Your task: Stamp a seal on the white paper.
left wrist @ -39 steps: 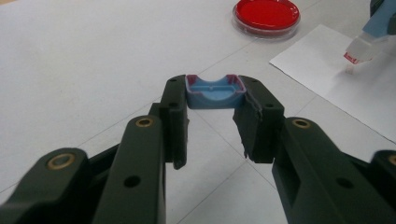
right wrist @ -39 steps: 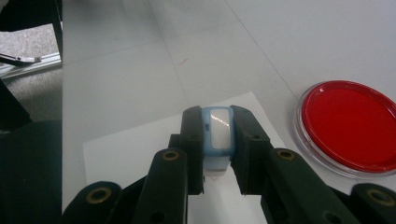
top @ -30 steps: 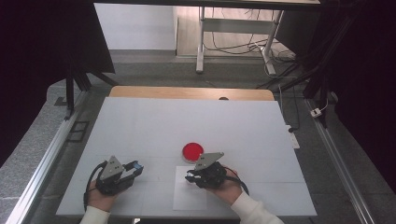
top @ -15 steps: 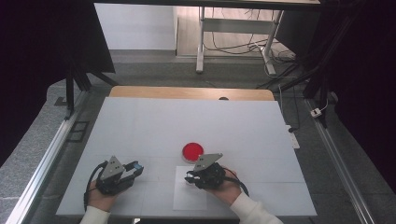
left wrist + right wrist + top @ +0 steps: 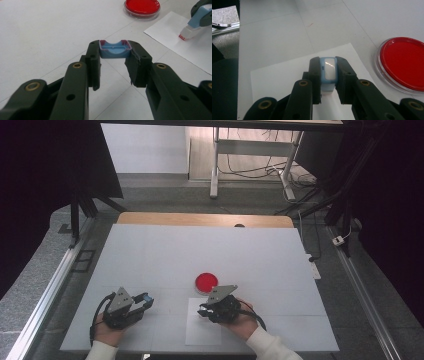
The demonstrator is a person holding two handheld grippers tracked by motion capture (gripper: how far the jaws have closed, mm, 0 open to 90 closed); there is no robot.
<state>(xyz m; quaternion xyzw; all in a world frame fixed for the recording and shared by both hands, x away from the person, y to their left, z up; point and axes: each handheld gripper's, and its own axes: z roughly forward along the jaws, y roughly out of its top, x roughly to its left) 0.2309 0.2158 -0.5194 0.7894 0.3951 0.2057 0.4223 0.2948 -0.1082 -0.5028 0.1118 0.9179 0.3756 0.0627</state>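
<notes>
Blue plastic stamp (image 5: 328, 72) clamped by its flat sides in right gripper (image 5: 328, 75), pressed on white paper sheet (image 5: 202, 330); light, rigid, slippery; left gripper (image 5: 113, 62) pinches its blue cap (image 5: 115, 49).

A white table (image 5: 165, 255) carries faint grid lines, with a wooden edge (image 5: 200, 219) along its far side. Aluminium rails (image 5: 50, 285) flank it. Beyond stand a metal frame (image 5: 216, 165) and floor cables (image 5: 250, 170).
</notes>
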